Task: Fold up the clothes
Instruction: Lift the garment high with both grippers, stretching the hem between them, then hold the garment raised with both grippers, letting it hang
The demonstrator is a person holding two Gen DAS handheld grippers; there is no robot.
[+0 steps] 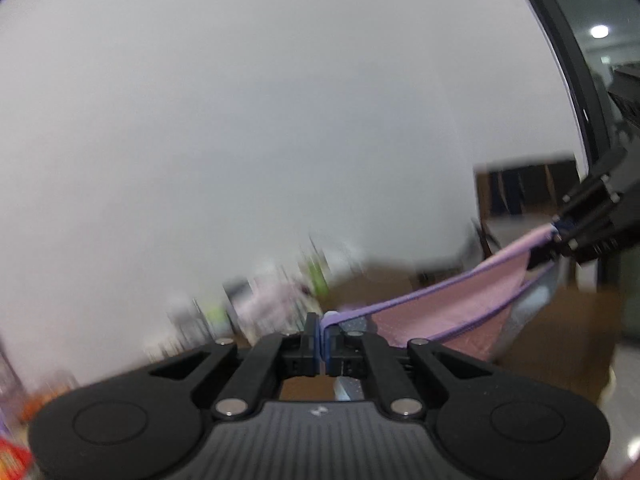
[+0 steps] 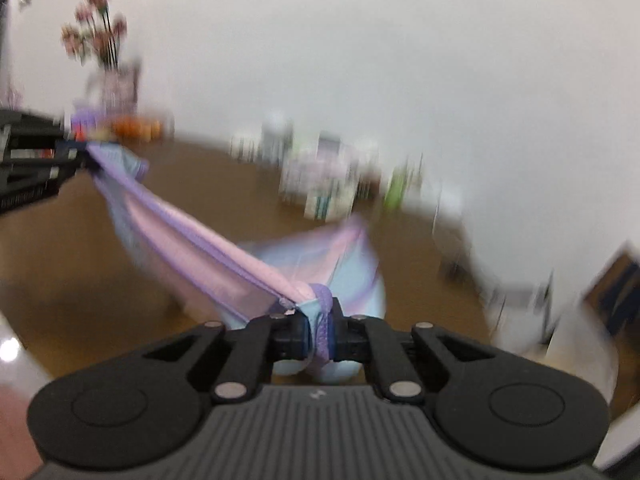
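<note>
A pink and pale blue garment with a purple hem (image 1: 448, 300) hangs in the air, stretched between both grippers above a brown table (image 2: 200, 168). My left gripper (image 1: 323, 338) is shut on one end of the purple hem. My right gripper (image 2: 322, 332) is shut on the other end, where the cloth bunches between its fingers. In the left wrist view the right gripper (image 1: 560, 236) shows at the right edge, pinching the hem. In the right wrist view the left gripper (image 2: 80, 152) shows at the left edge. The garment (image 2: 192, 248) sags below the taut hem; its lower part is blurred.
Blurred small bottles and boxes (image 2: 332, 184) stand at the table's back edge by a white wall. A vase of pink flowers (image 2: 100, 36) and orange items (image 2: 136, 128) sit at the back left. A dark door frame (image 1: 576, 80) rises at the right.
</note>
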